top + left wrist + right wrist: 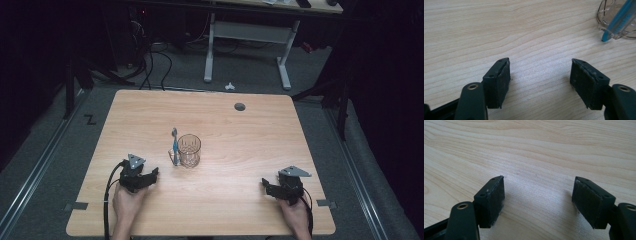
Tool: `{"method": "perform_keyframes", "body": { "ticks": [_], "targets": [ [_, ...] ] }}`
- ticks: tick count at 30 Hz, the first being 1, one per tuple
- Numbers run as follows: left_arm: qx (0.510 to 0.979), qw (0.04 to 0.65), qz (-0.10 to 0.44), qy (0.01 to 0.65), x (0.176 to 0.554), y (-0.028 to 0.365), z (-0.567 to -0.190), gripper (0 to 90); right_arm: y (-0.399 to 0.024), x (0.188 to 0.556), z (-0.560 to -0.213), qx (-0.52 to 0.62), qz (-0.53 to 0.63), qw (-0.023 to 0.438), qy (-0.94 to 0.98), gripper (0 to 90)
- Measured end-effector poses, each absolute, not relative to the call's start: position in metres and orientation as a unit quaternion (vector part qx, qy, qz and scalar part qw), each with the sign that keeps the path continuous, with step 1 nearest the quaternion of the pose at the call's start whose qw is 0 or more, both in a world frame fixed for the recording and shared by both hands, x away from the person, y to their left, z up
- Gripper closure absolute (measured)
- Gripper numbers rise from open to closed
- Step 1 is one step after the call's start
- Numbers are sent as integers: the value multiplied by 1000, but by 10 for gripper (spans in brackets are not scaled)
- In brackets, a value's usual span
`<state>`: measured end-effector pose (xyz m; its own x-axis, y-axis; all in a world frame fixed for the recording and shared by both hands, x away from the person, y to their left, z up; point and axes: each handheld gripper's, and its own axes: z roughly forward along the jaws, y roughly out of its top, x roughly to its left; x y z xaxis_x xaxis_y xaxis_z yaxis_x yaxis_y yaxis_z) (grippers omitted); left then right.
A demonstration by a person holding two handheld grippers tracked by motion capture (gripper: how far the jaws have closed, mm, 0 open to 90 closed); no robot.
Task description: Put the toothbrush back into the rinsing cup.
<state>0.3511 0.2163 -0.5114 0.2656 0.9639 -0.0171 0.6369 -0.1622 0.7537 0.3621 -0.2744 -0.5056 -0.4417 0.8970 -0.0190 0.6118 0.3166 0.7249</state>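
The clear plastic cup [189,150] stands upright near the middle of the wooden table [240,140], and it serves here as the landmark. A blue toothbrush [175,146] leans against the cup's left side; its lower end rests on the table just beside the cup's base and its head points up and toward the far edge, so its long axis is steep, a little tilted from upright. In the left gripper view the blue handle [617,21] crosses the cup's wall [604,15] diagonally, at the upper right of the jaws. The left gripper [145,176] rests on the table near the cup, to its left and toward the person's side, and the toothbrush lies up and to the right from it. Its jaws stand wide apart with only bare wood between the pads [501,82]. The right gripper [270,187] is well apart from the cup, to its right and toward the person; its jaws are also spread with nothing between them. So the left hand is clearly nearer, and I judge it would take the toothbrush. The cup is thin, glossy and faceted, probably light and easy to tip; the handle is slim smooth plastic; the pads look dull and rubbery.
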Motion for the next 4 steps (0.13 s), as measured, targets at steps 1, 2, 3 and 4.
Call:
{"method": "perform_keyframes", "body": {
  "ticks": [1, 2, 3, 4],
  "targets": [
    [721, 334, 245, 555, 351, 216, -511, 336, -274, 362, -506, 482, 330, 216, 782, 264],
    [721, 334, 245, 555, 351, 216, -511, 336, -274, 362, -506, 482, 330, 216, 782, 264],
    [722, 334, 245, 554, 351, 216, -511, 334, -274, 362, -506, 482, 330, 216, 782, 264],
    [723, 334, 244, 553, 351, 216, -511, 327, -274, 362, -506, 482, 330, 216, 782, 264]
  ]
}}
